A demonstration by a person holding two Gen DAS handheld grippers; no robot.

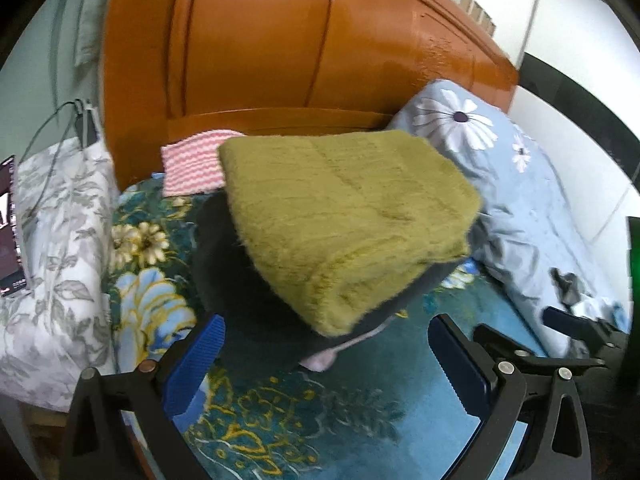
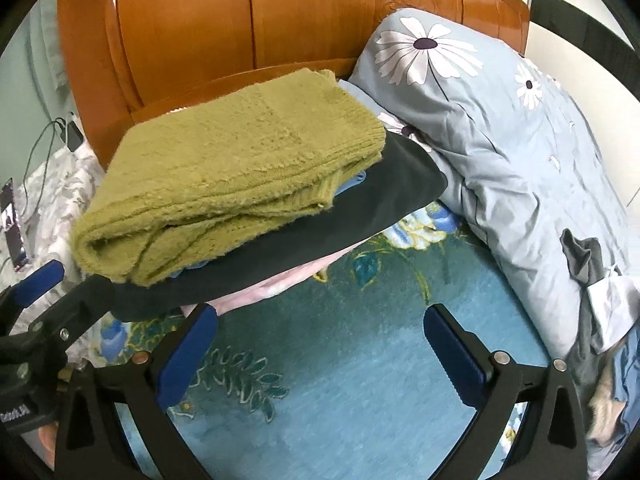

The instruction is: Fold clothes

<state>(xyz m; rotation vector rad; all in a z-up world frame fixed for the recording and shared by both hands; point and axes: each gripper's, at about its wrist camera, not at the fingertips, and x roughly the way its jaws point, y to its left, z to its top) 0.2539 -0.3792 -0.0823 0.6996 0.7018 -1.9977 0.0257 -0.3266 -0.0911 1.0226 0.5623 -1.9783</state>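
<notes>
A folded olive-green sweater [image 1: 348, 224] [image 2: 240, 168] tops a pile on the bed. Under it lie a dark garment [image 1: 224, 280] [image 2: 380, 204], a sliver of light blue cloth [image 2: 352, 182] and a pink garment [image 1: 320, 360] [image 2: 272, 284]. My left gripper [image 1: 326, 322] is open, its blue pads [image 1: 200, 360] standing either side of the pile's near corner without pressing it. My right gripper [image 2: 320, 316] is open wide over the teal floral blanket [image 2: 340, 360], just in front of the pile, with nothing between its fingers. Each gripper shows at the edge of the other's view.
An orange wooden headboard [image 1: 280, 40] stands behind the pile. A blue daisy-print pillow [image 2: 480, 100] lies right, with loose grey and blue garments [image 2: 588, 264] beside it. A pink striped cloth [image 1: 192, 164], white floral bedding [image 1: 60, 240], a phone [image 1: 10, 224] and cables are left.
</notes>
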